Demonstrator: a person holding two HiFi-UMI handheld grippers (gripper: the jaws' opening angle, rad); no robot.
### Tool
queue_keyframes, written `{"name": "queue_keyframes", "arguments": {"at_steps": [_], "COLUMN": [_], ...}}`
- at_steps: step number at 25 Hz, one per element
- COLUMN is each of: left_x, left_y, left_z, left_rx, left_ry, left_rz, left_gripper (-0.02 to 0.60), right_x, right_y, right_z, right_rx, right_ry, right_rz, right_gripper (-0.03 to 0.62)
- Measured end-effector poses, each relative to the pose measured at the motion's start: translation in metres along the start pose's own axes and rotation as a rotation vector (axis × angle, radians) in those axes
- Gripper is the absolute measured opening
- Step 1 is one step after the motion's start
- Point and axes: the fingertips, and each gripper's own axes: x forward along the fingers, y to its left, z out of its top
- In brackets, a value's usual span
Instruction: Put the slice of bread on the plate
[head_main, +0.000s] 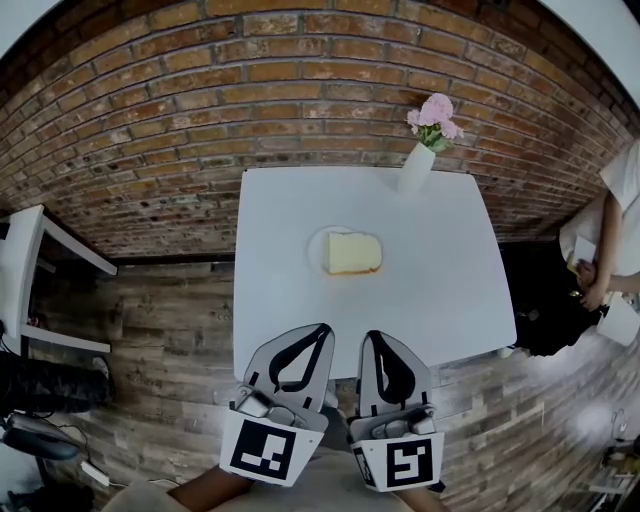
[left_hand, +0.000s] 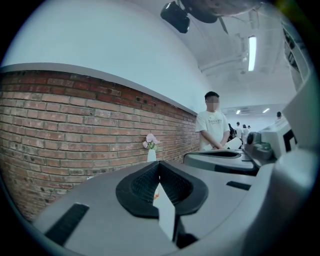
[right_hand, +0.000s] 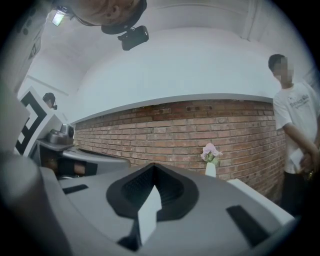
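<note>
A pale yellow slice of bread (head_main: 352, 253) lies on a small white plate (head_main: 317, 244) in the middle of the white table (head_main: 440, 290). Both grippers hover side by side over the table's near edge, well short of the plate, pointing toward the brick wall. My left gripper (head_main: 325, 328) (left_hand: 159, 163) is shut with nothing between its jaws. My right gripper (head_main: 371, 336) (right_hand: 152, 165) is also shut and holds nothing. Neither gripper view shows the bread or the plate.
A white vase with pink flowers (head_main: 420, 165) (left_hand: 151, 155) (right_hand: 210, 169) stands at the table's far edge by the brick wall. A person in a white shirt (head_main: 612, 225) (left_hand: 212, 127) (right_hand: 295, 125) stands to the right of the table. A white shelf (head_main: 25, 270) stands at the left.
</note>
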Motion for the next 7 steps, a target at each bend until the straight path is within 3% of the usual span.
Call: {"name": "queue_keyframes", "arguments": {"at_steps": [7], "left_x": [-0.0038], "left_y": [0.0067], "left_z": [0.0027], "left_rx": [0.000], "left_ry": [-0.010], "left_rz": [0.014], "left_gripper": [0.009], "right_x": [0.0034], "right_y": [0.0051], "right_z": [0.0015], "right_rx": [0.003], "right_ry": [-0.001], "right_rz": [0.012], "right_gripper": [0.008]}}
